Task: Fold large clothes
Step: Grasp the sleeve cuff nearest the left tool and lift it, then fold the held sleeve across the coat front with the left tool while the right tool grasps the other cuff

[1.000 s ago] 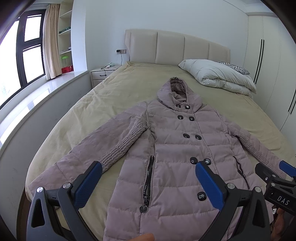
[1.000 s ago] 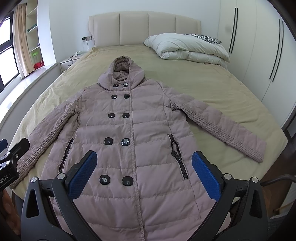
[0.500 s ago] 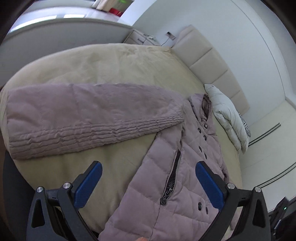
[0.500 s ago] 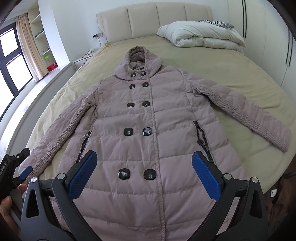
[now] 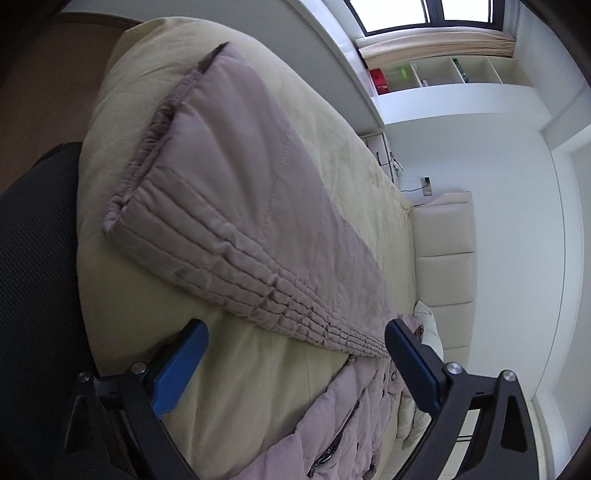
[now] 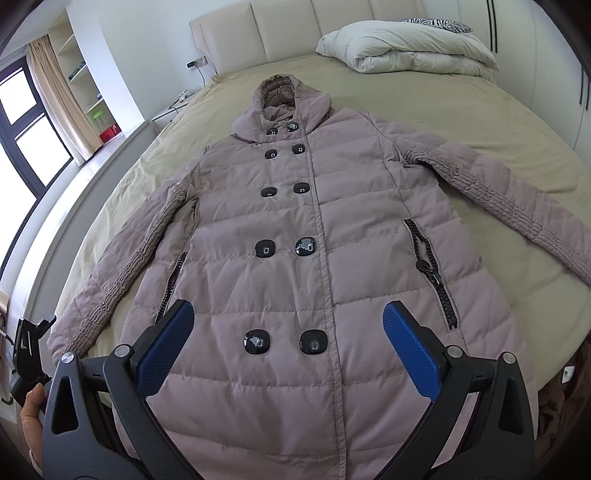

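Left wrist view: low and close by the bed's (image 5: 236,387) corner, tipped over sideways, facing along one coat sleeve (image 5: 236,221) toward the window (image 5: 428,14) and shelves (image 5: 454,74). Right wrist view: higher up at the foot of the bed, facing down its length over the whole coat (image 6: 295,258) to the headboard (image 6: 295,26) and pillows (image 6: 406,44). Shared by both: that same sleeve, the window side, the headboard.
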Demonstrator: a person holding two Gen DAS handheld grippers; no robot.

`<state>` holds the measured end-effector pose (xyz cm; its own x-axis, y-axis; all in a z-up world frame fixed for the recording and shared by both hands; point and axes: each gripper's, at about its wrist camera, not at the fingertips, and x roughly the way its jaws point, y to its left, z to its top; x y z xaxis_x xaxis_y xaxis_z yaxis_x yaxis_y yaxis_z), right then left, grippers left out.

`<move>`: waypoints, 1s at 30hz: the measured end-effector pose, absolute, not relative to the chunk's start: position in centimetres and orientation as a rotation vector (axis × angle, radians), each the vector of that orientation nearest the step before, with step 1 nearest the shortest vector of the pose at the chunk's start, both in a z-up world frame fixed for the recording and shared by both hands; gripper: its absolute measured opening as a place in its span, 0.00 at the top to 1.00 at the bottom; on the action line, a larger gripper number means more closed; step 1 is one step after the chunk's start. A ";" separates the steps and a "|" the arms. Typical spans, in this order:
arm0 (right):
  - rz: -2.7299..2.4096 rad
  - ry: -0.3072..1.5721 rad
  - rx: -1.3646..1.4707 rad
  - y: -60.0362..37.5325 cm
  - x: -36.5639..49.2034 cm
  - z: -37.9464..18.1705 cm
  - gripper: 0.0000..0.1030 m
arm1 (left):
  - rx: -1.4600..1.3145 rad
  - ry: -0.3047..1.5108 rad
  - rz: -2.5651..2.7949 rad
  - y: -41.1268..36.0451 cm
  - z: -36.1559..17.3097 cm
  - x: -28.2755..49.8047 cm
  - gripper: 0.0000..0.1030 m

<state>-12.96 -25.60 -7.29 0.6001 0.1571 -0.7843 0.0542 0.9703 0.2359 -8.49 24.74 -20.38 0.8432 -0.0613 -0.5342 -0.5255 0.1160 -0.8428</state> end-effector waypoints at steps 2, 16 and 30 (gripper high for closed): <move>0.056 0.931 0.246 -25.6 -12.8 -7.5 0.00 | -1.425 0.491 0.384 25.2 -21.0 -8.3 0.10; 0.057 0.923 0.280 -26.6 -12.6 -8.6 0.00 | -1.098 0.516 0.410 27.2 -15.8 -0.3 0.85; 0.118 0.899 0.533 -34.5 -8.7 -11.0 0.03 | 0.189 0.627 -0.066 0.4 -11.6 13.3 0.88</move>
